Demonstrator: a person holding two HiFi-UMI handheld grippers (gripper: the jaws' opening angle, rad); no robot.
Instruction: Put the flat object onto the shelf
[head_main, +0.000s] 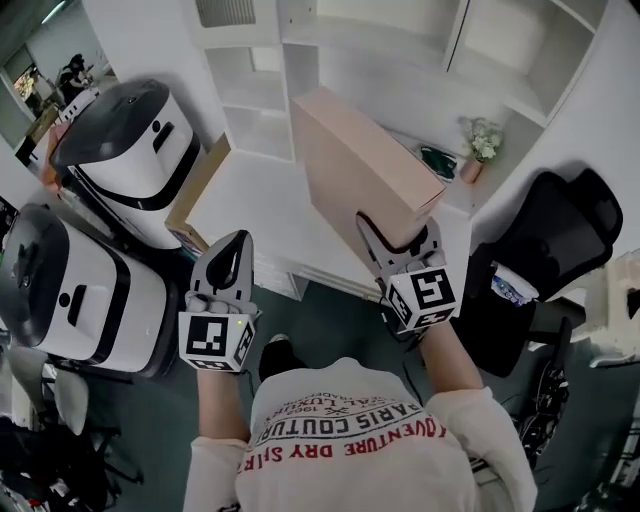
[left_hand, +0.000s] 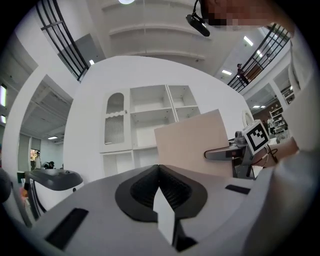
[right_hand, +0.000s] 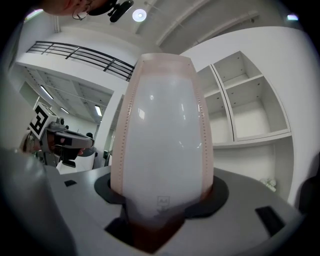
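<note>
Box (head_main: 362, 165) pinched between right gripper (head_main: 398, 236) jaws, left gripper (head_main: 233, 250) jaws pressed together

We wore a white long-sleeved shirt (head_main: 350, 440) with red lettering. Our left tool (head_main: 238, 242) and right tool (head_main: 397, 228) were grey, black-lined inside, each bearing a white cube (head_main: 214, 340) of black square markers.

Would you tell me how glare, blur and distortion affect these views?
Head view: sharp, darker along the bottom. Left gripper view: fisheye curves the shelf, black vignette. Right gripper view: the flat box bulges barrel-like, light glints on its white face, blurred near the jaws.
</note>
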